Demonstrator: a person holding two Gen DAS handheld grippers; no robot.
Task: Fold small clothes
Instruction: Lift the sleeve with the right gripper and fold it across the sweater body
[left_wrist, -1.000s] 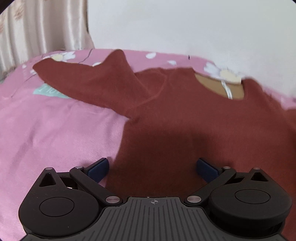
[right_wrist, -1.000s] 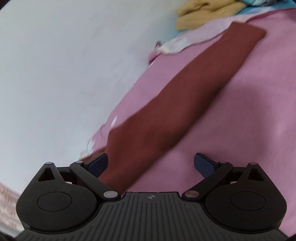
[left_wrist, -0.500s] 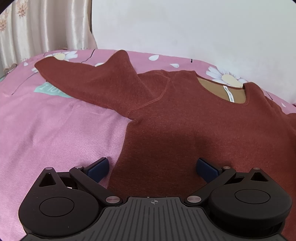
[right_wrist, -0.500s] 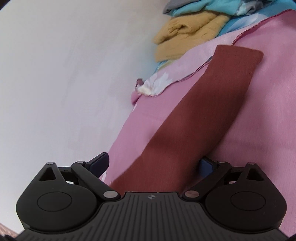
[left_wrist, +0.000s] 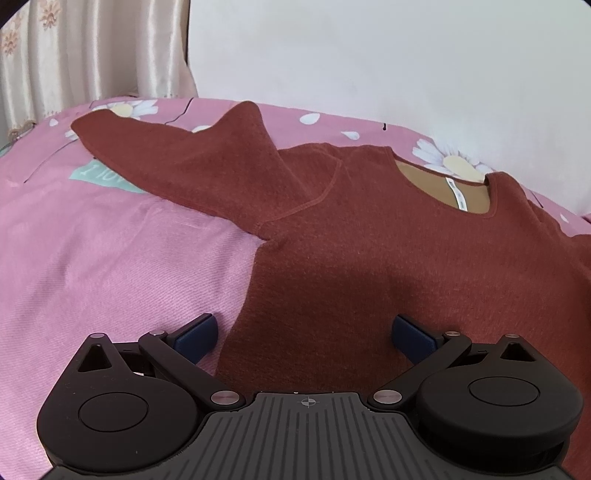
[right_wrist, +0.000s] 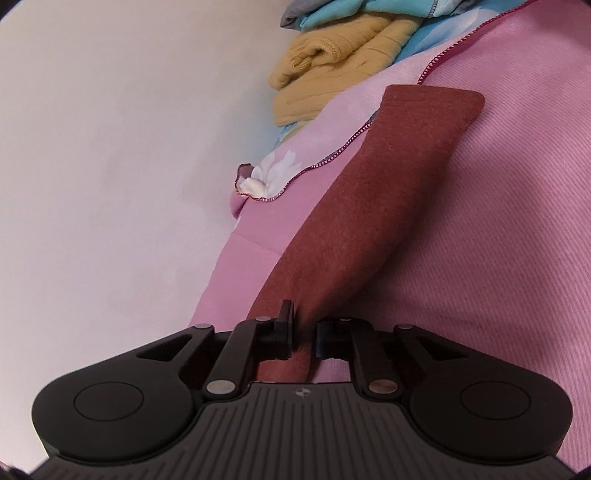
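Note:
A rust-red long-sleeved sweater (left_wrist: 369, 240) lies flat on a pink flowered bedsheet (left_wrist: 110, 258), neck opening and white label (left_wrist: 456, 194) at the far side. Its left sleeve (left_wrist: 184, 162) stretches out to the left with a raised fold. My left gripper (left_wrist: 303, 328) hovers open over the sweater's lower left side edge, one finger over the sheet and one over the body. In the right wrist view the other sleeve (right_wrist: 388, 192) runs away toward its cuff. My right gripper (right_wrist: 304, 325) is closing, its pads pinching this sleeve's near part.
A white wall (right_wrist: 110, 147) borders the bed. Folded yellow clothes (right_wrist: 332, 74) and blue cloth (right_wrist: 351, 11) are piled past the sleeve cuff. A cream curtain (left_wrist: 74, 55) hangs at the far left. Bare pink sheet (right_wrist: 498, 240) lies right of the sleeve.
My right gripper moved along the sleeve and its jaws went from wide open to pinched on the fabric. The left gripper stayed put and open.

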